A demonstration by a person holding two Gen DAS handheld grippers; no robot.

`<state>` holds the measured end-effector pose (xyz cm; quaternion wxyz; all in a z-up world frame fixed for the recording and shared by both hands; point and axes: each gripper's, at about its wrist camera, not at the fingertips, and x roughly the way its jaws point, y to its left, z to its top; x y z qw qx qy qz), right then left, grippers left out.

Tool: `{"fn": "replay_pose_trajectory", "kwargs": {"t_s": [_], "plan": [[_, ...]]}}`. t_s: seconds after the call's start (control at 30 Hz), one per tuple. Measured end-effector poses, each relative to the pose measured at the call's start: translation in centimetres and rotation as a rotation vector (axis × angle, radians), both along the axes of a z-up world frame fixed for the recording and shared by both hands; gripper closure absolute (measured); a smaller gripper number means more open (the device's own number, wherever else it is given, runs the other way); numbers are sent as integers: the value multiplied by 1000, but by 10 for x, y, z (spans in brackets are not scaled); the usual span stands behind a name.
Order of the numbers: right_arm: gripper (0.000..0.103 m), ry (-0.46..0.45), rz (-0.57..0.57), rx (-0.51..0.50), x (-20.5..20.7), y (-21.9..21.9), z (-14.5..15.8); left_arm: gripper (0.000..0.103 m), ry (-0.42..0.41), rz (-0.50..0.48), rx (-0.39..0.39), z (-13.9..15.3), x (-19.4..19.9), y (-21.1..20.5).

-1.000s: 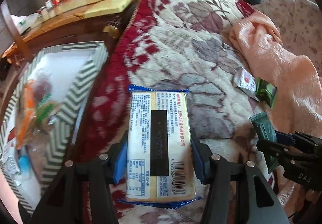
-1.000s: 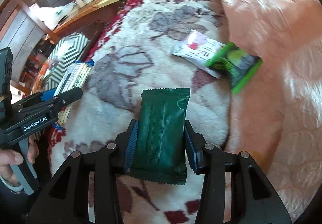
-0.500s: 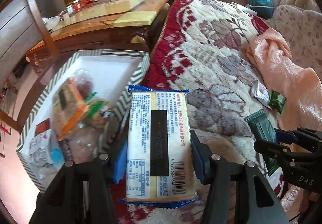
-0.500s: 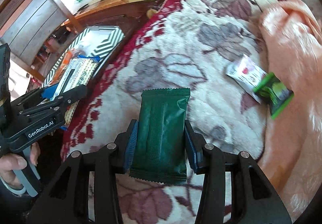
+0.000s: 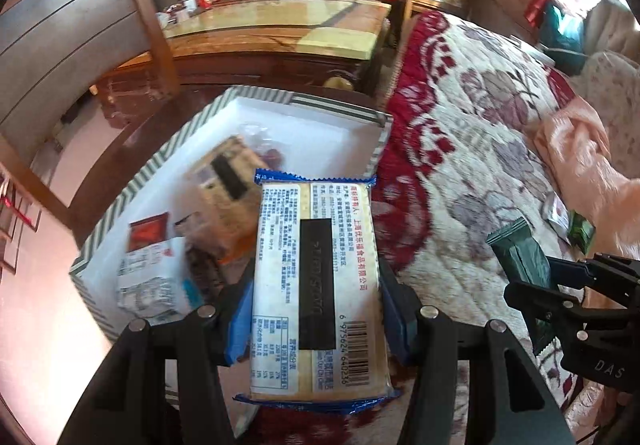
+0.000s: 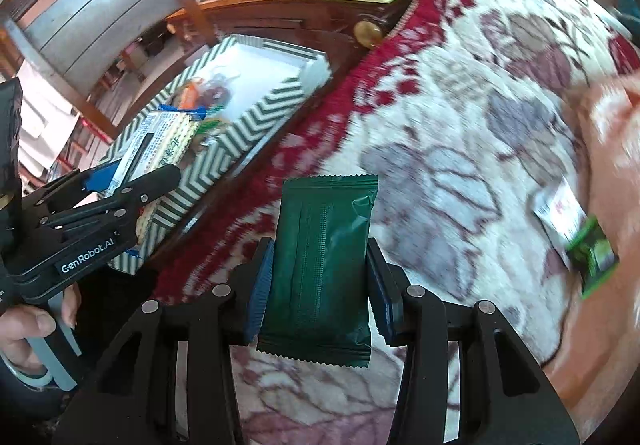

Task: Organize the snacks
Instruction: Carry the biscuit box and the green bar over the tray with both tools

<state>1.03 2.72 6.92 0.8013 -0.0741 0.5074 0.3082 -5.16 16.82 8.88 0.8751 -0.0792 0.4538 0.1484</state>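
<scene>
Left wrist view: the left hand-held gripper (image 5: 316, 321) is clamped on a cracker packet (image 5: 318, 285), blue pads pressing both long sides, label side up. The packet hangs over the near edge of the striped box (image 5: 256, 95), which stands on the floor beside the bed (image 5: 460, 125) and already holds several snacks (image 5: 216, 213). The grip sits on the lower half of the packet, so the far end is unsupported; if released from this height it is judged likely to tip, land on the box rim or slide off the heap inside. The pads may also crush brittle crackers if squeezed harder. The right hand-held gripper (image 5: 532, 277) appears at the right edge with a dark green packet (image 5: 520, 261), close to the left one; a collision is a risk if both converge on the box together. Right wrist view: the right hand-held gripper (image 6: 320, 285) is closed narrowly on the dark green packet (image 6: 324, 269), above the bed's edge, not yet over the striped box (image 6: 240, 133). The smooth wrapper could slip between the pads. Letting go early would drop it in the gap between bed and box. Two more packets (image 6: 576, 229) lie on the bed near the pink blanket (image 6: 612, 149), unhandled. The picture is blurred.
</scene>
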Motion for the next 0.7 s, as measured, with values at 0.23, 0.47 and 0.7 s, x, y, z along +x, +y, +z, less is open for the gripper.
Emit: {"fn": "replay_pose_trajectory", "kwargs": {"t_s": [0.23, 0.47, 0.7], "plan": [[60, -13, 80, -12, 1, 43, 8, 46, -4, 75, -13, -1, -10, 31], [60, -28, 160, -25, 1, 87, 14, 46, -2, 156, -34, -5, -22, 65], [60, -24, 223, -38, -3, 120, 13, 46, 11, 204, -47, -11, -29, 84]]}}
